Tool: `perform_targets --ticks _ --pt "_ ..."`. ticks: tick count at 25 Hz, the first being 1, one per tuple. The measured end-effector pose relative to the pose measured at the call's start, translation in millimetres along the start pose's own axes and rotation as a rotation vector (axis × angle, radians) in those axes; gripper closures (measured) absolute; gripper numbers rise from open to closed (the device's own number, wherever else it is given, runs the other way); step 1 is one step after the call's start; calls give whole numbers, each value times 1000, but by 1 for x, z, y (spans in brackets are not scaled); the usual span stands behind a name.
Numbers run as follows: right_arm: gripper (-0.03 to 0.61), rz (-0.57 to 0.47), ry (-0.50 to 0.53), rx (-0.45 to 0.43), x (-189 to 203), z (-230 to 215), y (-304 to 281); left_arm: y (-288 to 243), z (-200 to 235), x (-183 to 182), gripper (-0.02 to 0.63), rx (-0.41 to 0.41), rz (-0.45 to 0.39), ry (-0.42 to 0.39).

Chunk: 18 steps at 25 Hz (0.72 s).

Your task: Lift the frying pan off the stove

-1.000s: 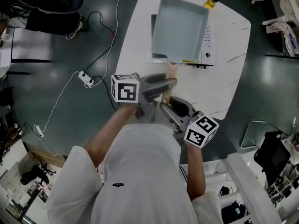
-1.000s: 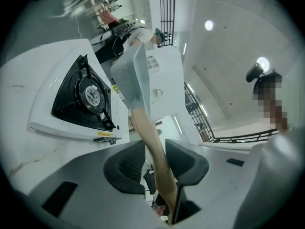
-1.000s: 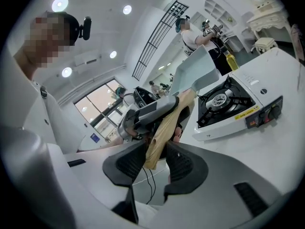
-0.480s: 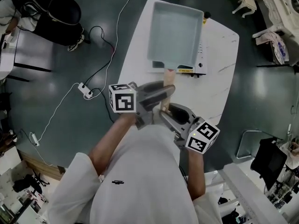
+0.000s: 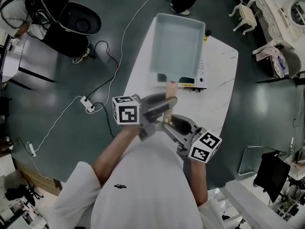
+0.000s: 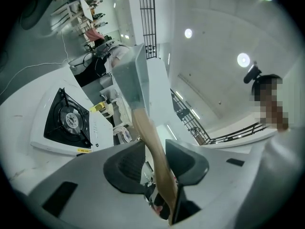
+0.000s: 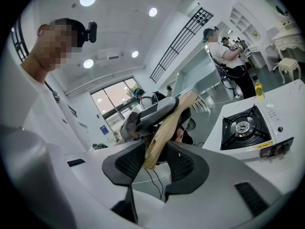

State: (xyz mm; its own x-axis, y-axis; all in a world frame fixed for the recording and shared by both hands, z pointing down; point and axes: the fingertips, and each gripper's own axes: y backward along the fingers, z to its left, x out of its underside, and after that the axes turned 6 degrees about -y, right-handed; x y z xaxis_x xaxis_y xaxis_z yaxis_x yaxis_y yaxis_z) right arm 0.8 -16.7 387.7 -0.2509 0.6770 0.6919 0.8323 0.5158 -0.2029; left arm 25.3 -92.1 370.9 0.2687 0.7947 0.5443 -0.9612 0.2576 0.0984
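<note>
Both jaws straddle pan handle: left gripper clamped, right gripper opening.

left gripper: at 6 o'clock, jaws closed on the handle.
handle: wooden, rising from between the jaws toward 12 o'clock, leaning left.
pan: grey, square, seen edge-on just above centre, held clear of the stove.
stove: at 9 o'clock on the white tabletop, burner bare.
person: at 3 o'clock, wearing a head camera.
</note>
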Motion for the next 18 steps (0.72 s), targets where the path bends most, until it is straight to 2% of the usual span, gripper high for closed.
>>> perform_targets --ticks 9,18 --pt "443 -30 24 -9 -8 14 4 3 -16 -7 486 33 -18 -11" --pt "445 -41 23 2 -1 23 12 6 -27 3 486 39 -12 -7"
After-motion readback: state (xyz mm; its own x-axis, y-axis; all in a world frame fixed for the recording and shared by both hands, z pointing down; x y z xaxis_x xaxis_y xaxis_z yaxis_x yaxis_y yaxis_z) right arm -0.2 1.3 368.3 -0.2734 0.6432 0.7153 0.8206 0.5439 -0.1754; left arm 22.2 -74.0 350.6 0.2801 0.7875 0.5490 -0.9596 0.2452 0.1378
